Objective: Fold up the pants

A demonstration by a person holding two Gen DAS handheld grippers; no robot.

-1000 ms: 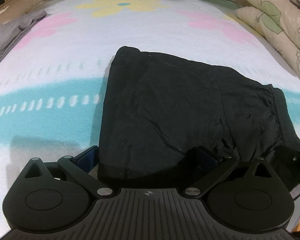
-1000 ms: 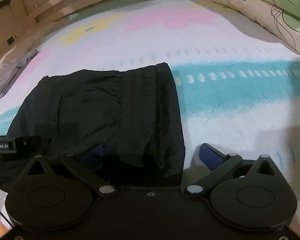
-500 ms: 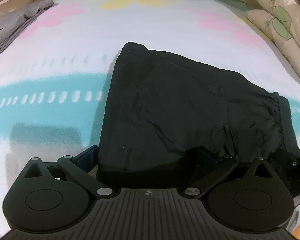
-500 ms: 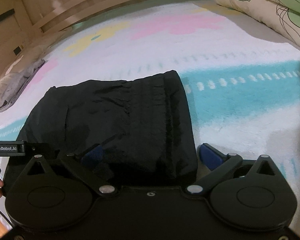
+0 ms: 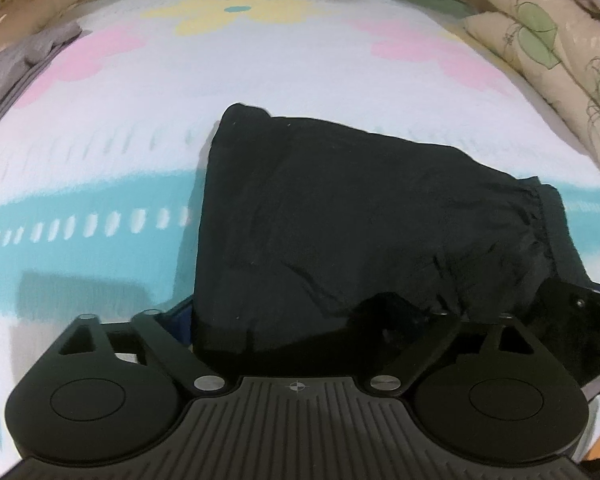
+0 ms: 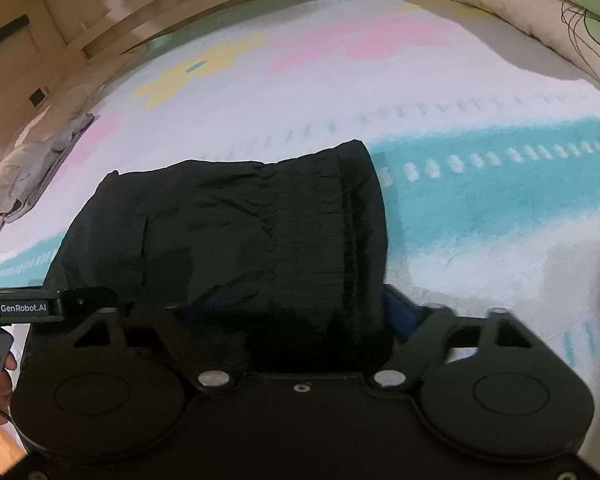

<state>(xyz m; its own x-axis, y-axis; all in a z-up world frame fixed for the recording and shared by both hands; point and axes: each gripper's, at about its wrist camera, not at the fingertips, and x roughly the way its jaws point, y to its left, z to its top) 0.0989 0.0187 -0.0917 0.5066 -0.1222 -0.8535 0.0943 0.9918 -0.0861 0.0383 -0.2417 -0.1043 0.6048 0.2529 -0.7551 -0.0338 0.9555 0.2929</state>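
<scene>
Flowered blanket, folded black pants between both closing grippers, grey garment, pillows nearby.

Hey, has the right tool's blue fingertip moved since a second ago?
Yes. The right tool has just been closing around the black pants; its fingertip came inward to the pants' edge.

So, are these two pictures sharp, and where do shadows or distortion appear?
Left wrist view: slight motion blur, the blanket bulges from fisheye distortion, a shadow falls beside the left tool. Right wrist view: blurrier, especially near the right tool; the black pants show little detail.
</scene>
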